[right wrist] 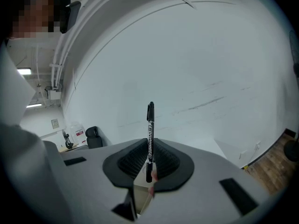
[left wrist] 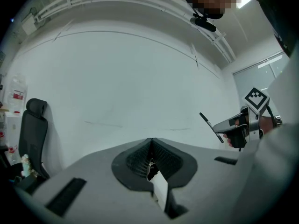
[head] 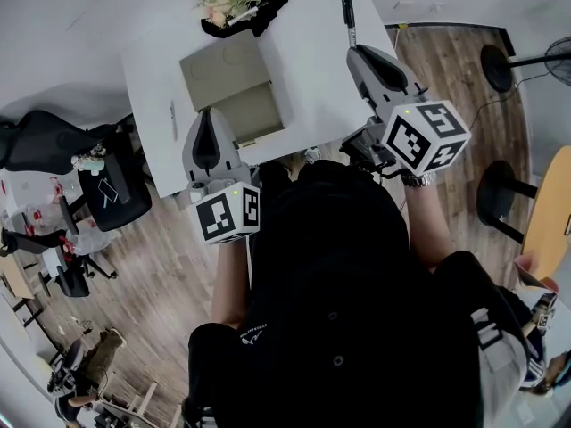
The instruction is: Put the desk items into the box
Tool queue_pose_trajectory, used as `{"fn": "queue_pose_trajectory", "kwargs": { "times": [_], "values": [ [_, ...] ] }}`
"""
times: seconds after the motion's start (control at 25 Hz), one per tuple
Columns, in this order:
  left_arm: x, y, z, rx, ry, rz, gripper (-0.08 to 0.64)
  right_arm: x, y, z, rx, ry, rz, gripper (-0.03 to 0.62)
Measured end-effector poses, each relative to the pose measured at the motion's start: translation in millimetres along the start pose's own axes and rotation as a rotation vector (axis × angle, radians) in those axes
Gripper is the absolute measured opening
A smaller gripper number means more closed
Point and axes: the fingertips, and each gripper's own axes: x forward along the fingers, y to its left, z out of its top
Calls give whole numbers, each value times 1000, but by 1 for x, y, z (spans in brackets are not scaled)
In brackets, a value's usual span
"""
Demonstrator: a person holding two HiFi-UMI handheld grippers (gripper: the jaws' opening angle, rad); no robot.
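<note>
Right gripper (right wrist: pixel 150 146) clamped low on a slim black marker pen (right wrist: pixel 150 122), upright above its jaws | left gripper (left wrist: pixel 151 143) closed, empty | open brown cardboard box (head: pixel 234 96) on white tabletop (head: pixel 312 56), just ahead of left gripper | pen judged light, stiff, slick — best gripped mid-barrel

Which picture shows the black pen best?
The right gripper view: the pen stands big and upright, pinched in the right hand-held gripper. The head view shows it small; the left gripper view, a thin far-off stick.
</note>
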Motion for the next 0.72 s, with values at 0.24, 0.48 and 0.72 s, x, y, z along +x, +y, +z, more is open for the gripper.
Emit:
{"fn": "queue_pose_trajectory", "kwargs": {
  "times": [0.24, 0.48, 0.72],
  "values": [
    [-9, 13, 5, 16, -19, 14, 8, 7, 19, -2, -29, 10, 27, 40],
    [-12, 34, 5, 20, -10, 2, 8, 18, 45, -7, -57, 29, 40, 40],
    [-16, 61, 9, 14, -4, -14, 8, 35, 78, -14, -85, 58, 60, 40]
  ]
}}
